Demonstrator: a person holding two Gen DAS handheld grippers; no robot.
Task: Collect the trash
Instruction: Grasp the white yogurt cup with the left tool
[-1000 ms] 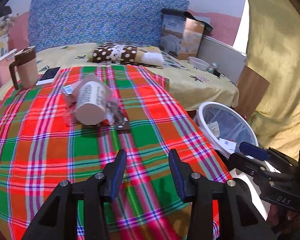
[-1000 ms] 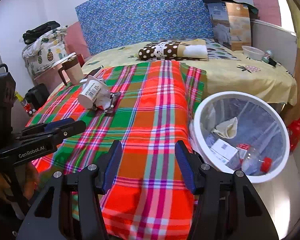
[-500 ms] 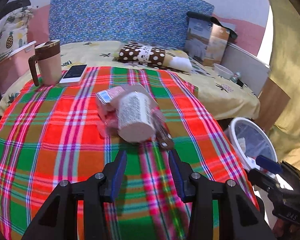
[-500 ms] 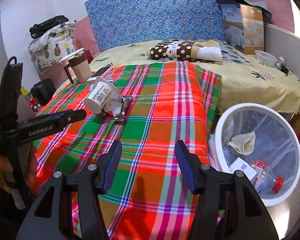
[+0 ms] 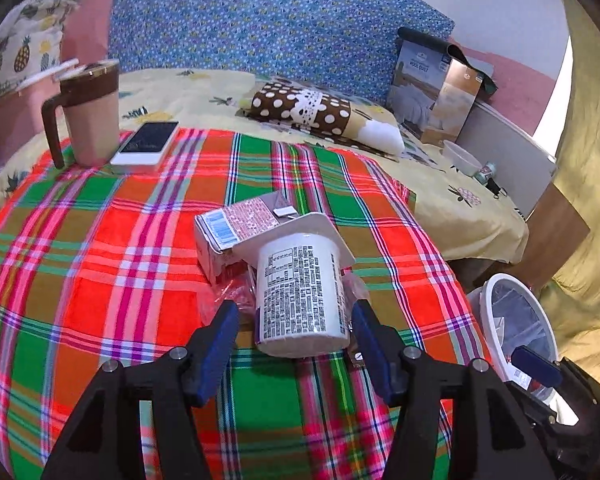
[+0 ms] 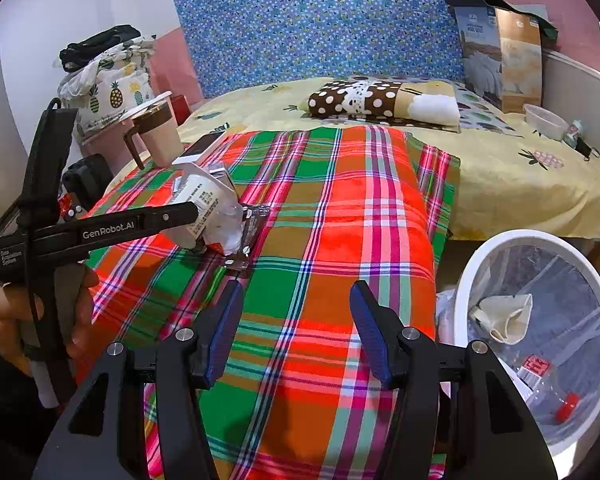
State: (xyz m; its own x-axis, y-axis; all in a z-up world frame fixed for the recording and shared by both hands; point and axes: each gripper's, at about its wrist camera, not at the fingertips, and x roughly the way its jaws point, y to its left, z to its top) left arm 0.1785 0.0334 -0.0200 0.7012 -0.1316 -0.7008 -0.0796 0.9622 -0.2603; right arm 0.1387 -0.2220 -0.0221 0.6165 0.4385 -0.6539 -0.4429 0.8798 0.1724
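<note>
Left gripper [image 5: 294, 320], jaws opening wide, straddles the base of the toppled white printed plastic cup [image 5: 300, 292], not yet gripping; right gripper [image 6: 296, 312] hangs open, empty.

- left gripper [image 5: 294, 330]: black angular frame, two fingers [image 5: 216, 354] lined with ribbed blue pads, round silver screws on the arms.
- seen from the right wrist, its side [image 6: 112, 230] reads "genrobot.ai" in white, with a small white label further back and a black cable along the grip.
- right gripper [image 6: 296, 330]: same black frame, blue pads, silver screws.
- hand [image 6: 4, 320] wraps the left grip; no sleeve visible.
</note>
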